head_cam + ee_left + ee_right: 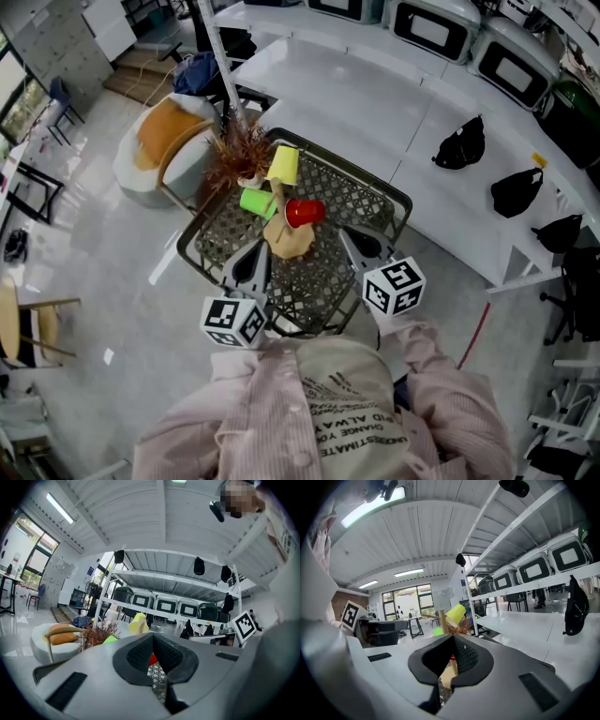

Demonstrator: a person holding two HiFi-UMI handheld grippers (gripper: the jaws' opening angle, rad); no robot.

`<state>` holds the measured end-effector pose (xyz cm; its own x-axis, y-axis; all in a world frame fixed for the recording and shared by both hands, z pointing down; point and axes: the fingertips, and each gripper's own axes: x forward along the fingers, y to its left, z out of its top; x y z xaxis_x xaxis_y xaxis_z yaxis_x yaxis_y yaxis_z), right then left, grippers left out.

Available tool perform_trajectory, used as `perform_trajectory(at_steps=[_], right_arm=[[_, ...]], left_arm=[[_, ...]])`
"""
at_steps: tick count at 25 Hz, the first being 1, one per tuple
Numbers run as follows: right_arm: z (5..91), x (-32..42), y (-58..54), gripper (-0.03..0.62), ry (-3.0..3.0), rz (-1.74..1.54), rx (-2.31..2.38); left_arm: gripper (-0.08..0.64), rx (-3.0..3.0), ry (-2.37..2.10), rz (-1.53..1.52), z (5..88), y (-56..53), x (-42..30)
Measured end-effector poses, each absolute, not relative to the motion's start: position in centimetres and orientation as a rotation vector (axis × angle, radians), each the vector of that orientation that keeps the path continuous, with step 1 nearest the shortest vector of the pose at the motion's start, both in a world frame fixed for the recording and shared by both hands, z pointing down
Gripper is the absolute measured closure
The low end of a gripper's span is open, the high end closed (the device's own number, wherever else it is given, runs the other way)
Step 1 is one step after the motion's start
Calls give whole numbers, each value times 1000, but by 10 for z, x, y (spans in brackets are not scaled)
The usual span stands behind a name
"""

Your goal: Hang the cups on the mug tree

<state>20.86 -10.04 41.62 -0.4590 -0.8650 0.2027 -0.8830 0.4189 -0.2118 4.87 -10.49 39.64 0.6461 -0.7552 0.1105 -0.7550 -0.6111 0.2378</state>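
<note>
The left gripper (pixel 152 636) has its jaws pressed together at the tips, with nothing between the pads. Through the narrow slit behind the tips only a sliver of the red cup (pixel 152 659) and some black mesh show. The right gripper (pixel 453 636) is likewise closed and empty. Its slit shows a little of the pale wooden mug tree (pixel 443 620).

In the head view both grippers, left (pixel 253 255) and right (pixel 357 240), hover over the near part of the black mesh table (pixel 367 202), apart from the cups.

The mug tree (pixel 287 240) stands on that table and carries all three cups. The yellow cup (pixel 283 164) is at the far side, the green cup (pixel 255 202) at the left, and the red cup (pixel 303 213) at the right, its mouth toward the camera.

A dried plant (pixel 238 156) stands just beside the tree.

The cups cover the tree's pegs, so how each cup sits on its peg is hard to make out. The person's shirt hides the table's near edge. Each gripper's own grey body fills the lower half of its view.
</note>
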Motion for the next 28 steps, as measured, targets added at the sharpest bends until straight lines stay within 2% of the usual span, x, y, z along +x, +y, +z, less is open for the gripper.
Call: perform_trajectory(at_steps=[28], right_arm=[[413,233,-104,594,-2553,395,1694]], left_arm=[[561,2564,-1341,36,399,-115,29]])
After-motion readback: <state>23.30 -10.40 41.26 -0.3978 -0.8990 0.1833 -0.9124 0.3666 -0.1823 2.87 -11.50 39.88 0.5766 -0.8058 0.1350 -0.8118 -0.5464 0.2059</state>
